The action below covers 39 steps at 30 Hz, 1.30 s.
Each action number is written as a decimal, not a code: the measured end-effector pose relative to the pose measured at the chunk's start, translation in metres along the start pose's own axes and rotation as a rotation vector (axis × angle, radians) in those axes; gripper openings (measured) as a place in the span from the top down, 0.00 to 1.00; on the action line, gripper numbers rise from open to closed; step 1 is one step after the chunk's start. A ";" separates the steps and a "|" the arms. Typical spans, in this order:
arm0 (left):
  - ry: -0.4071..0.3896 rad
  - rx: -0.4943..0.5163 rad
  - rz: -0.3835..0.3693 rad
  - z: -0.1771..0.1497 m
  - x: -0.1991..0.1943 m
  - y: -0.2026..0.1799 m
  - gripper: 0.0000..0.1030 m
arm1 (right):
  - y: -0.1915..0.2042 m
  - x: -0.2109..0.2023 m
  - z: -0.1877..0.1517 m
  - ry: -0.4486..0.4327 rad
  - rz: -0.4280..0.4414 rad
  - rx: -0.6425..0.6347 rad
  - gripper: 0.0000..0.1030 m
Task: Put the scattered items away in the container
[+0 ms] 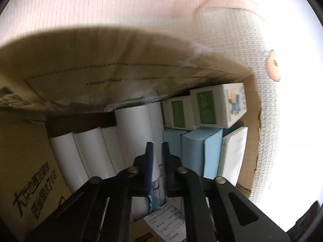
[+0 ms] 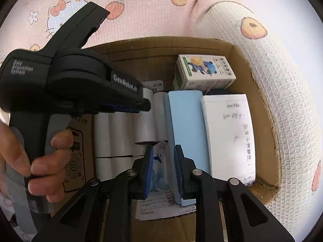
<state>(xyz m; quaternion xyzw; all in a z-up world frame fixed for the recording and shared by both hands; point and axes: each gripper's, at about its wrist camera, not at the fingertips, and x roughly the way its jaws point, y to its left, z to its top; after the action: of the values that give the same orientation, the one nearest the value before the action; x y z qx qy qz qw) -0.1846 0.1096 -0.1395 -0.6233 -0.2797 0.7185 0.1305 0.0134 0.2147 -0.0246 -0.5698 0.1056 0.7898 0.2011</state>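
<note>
Left gripper [image 1: 157, 143]: inside the cardboard box [image 1: 66, 74], fingers nearly together, nothing between them, tips over the white rolls [image 1: 94, 149]. Right gripper [image 2: 163, 147]: jaws parted, empty, held above a small plastic packet [image 2: 159, 167] at the box's near side. Already in the box: white rolls side by side, light blue boxes [image 2: 187, 133] in the middle, a white notebook [image 2: 228, 133] against the right wall, green-and-white cartons [image 2: 203, 72] at the far corner. Box sits on patterned fabric [image 2: 141, 16].
</note>
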 end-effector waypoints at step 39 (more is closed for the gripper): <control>-0.408 0.529 0.442 -0.138 -0.210 0.011 0.35 | 0.081 -0.092 -0.082 -0.078 -0.127 -0.100 0.79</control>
<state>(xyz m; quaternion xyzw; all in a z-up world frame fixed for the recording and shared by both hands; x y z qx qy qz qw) -0.0099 0.0210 0.0178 -0.4579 0.0358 0.8855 0.0703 0.0735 0.0914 0.0301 -0.5534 0.0219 0.8014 0.2260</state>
